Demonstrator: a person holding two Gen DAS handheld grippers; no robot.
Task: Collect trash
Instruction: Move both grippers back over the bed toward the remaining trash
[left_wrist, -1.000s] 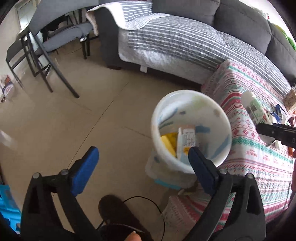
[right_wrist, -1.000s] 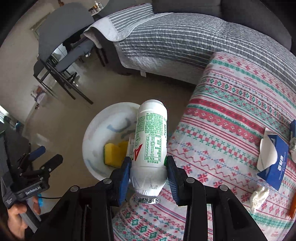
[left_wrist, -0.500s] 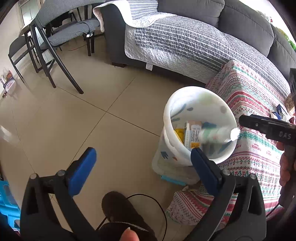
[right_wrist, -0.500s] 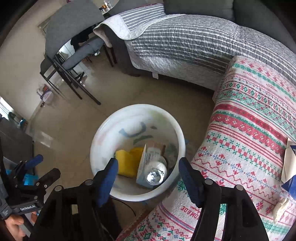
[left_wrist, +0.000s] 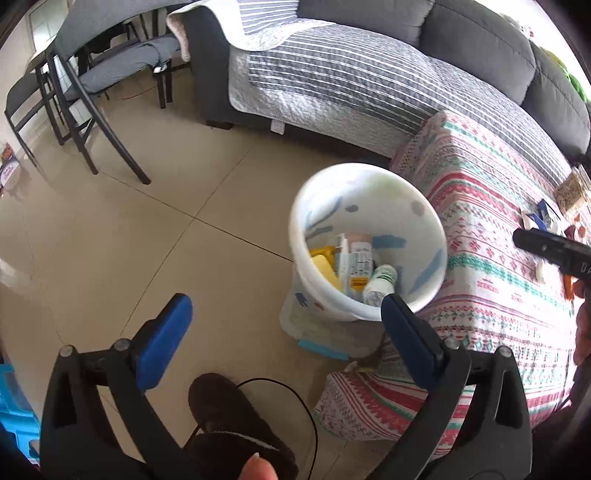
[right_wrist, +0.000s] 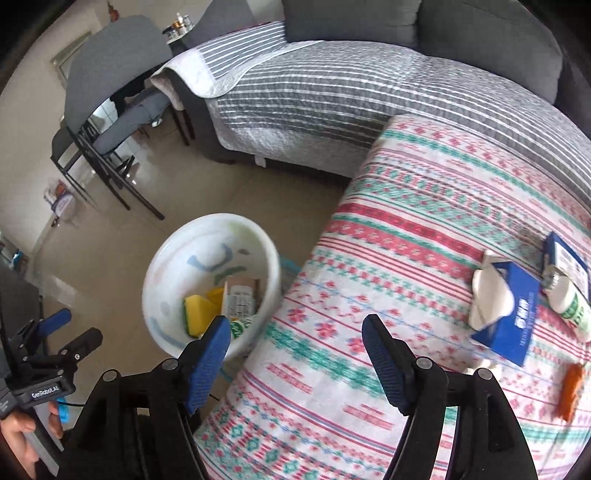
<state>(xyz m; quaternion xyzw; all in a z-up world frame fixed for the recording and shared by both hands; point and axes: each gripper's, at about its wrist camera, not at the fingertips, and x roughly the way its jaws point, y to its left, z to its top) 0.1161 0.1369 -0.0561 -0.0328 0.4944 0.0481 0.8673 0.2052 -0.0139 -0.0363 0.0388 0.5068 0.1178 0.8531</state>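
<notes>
Trash is partly collected: the white bottle (left_wrist: 380, 282) lies in the bin (left_wrist: 369, 173), center frame. A second bottle (right_wrist: 570, 304), tissue box (right_wrist: 508, 321) and orange scrap (right_wrist: 570, 386) remain at right on the patterned table (right_wrist: 406, 221). Right gripper (right_wrist: 295, 360), pinching that bottle a second ago, has just been opening, empty; left gripper (left_wrist: 280, 332) spread.

We hold our left gripper (left_wrist: 282, 325), a black frame with blue pads, angled steeply downward with its jaws spread wide and nothing between them. Our right gripper (right_wrist: 297, 347), the same black-and-blue build, tilts down likewise; its jaws have just been opening and stand apart, empty. Our left hand (right_wrist: 22, 439) wraps the handle of its gripper, and a fingertip (left_wrist: 258, 467) shows at the lower edge.
</notes>
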